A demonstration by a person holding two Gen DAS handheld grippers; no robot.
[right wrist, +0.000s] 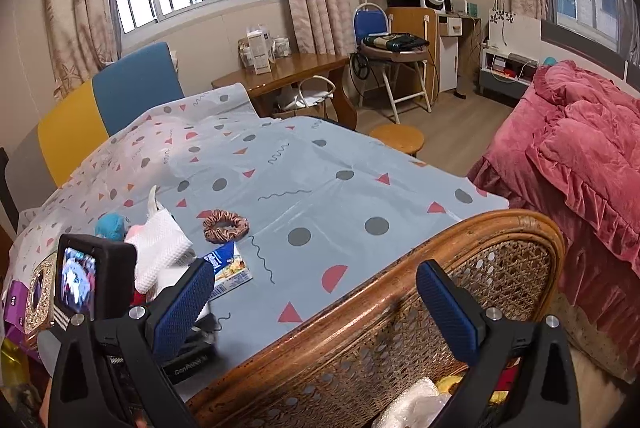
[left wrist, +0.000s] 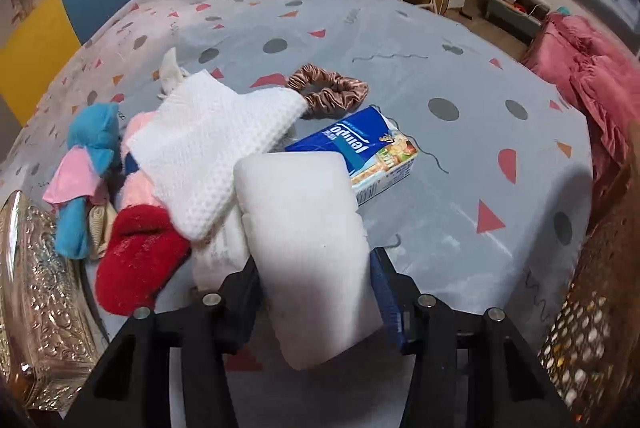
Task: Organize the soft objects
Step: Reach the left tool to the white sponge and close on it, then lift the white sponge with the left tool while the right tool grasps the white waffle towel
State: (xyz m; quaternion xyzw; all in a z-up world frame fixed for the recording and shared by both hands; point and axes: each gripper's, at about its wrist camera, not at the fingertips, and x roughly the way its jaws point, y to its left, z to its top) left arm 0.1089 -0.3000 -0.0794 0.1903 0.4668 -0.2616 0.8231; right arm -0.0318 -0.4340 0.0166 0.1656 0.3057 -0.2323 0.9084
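A thick white foam block (left wrist: 304, 228) stands tilted between the black and blue jaws of my left gripper (left wrist: 316, 280), which is shut on it just above the tablecloth. Left of it lies a heap of soft things: a white waffle cloth (left wrist: 208, 148), a red fuzzy piece (left wrist: 140, 256) and blue and pink cloths (left wrist: 92, 144). A brown satin scrunchie (left wrist: 328, 90) and a blue tissue pack (left wrist: 360, 148) lie behind the block. My right gripper (right wrist: 316, 308) hangs open over the rim of a rattan basket (right wrist: 400, 312), with nothing between its fingers.
An embossed gold box (left wrist: 36, 300) sits at the table's left edge. The basket stands at the table's near right and holds a few items. The grey patterned tablecloth (right wrist: 340, 204) stretches away behind. A pink bed (right wrist: 580, 156) is on the right, and chairs stand at the far left.
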